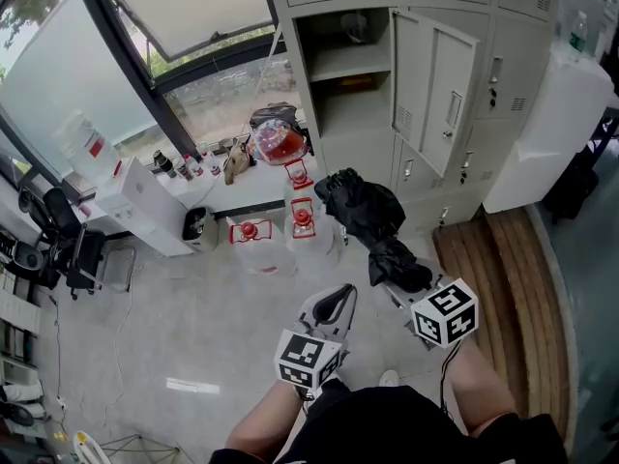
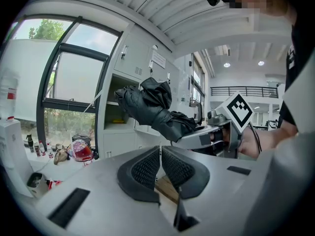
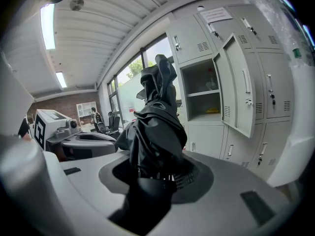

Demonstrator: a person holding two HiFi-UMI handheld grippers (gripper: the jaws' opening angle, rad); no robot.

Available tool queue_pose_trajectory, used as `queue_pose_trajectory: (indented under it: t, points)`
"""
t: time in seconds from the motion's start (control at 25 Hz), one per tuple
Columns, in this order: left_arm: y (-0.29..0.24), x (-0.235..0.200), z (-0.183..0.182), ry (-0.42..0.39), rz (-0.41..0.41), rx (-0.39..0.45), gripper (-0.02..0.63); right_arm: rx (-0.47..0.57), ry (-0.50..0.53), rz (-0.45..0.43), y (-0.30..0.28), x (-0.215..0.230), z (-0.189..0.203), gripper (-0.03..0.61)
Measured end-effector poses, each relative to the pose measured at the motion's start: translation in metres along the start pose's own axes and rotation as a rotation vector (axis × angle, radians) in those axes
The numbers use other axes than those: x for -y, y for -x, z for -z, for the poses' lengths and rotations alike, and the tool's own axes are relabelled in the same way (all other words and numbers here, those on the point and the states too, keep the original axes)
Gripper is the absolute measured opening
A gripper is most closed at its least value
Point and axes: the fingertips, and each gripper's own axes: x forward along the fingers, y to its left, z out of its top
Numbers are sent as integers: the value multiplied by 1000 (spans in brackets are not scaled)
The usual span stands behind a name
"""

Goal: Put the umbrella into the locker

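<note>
One grey metal locker bank (image 1: 360, 153) is standing with one door (image 1: 435, 90) open; a yellow item (image 1: 353, 83) on its shelf is too blurred to identify. One folded black fabric umbrella (image 1: 372, 222) is sitting clamped in the fingers of the right gripper (image 3: 157, 173), outside the locker. The left gripper (image 2: 160, 168) is holding its fingers together, empty.

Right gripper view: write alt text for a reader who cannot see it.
The right gripper grips a folded black umbrella, which rises through the middle of the frame. Behind it to the right stands a bank of pale grey lockers, one with its door swung open onto a shelf. Left of it are windows.
</note>
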Motion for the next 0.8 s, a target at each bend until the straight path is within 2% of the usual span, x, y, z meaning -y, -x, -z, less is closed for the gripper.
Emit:
queue_pose_trajectory:
  t: [0.4, 0.8]
  points:
    - [-2, -55, -13, 7, 29, 15, 20, -19, -18, 40, -50, 0, -18, 227]
    - [0, -111, -23, -12, 92, 19, 20, -17, -35, 99, -100, -7, -41, 227]
